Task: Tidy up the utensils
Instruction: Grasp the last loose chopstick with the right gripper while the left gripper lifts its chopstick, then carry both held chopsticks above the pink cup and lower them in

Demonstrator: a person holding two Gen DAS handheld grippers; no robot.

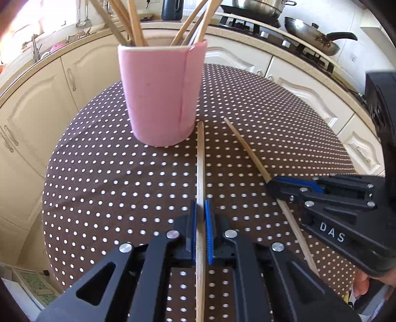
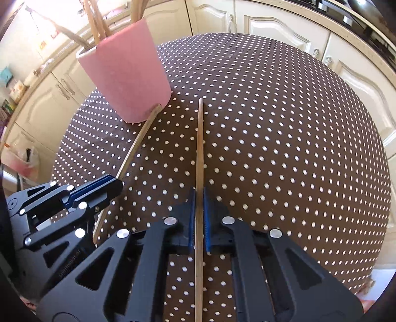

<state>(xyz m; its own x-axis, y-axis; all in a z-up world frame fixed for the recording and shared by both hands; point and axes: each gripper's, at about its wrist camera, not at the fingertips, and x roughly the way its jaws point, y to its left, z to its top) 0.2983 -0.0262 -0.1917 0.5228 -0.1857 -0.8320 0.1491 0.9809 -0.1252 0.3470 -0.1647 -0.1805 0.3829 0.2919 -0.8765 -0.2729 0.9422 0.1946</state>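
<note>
A pink holder [image 1: 162, 94] stands on the dotted brown table [image 1: 111, 178] with several wooden sticks in it; it also shows in the right wrist view [image 2: 128, 76]. My left gripper [image 1: 201, 206] is shut on a wooden chopstick [image 1: 200, 158] whose tip lies near the holder's base. My right gripper [image 2: 199, 195] is shut on a second, thinner chopstick [image 2: 200, 141] that points forward over the table. The right gripper [image 1: 282, 189] shows in the left wrist view on its chopstick [image 1: 245, 146]. The left gripper [image 2: 109, 185] and its chopstick [image 2: 138, 143] show in the right wrist view.
Cream kitchen cabinets [image 1: 32, 99] curve around the far side of the table. A stove with a frying pan [image 1: 314, 37] and a steel pot [image 1: 257, 7] stands at the back right. The table edge [image 2: 371, 223] falls away on the right.
</note>
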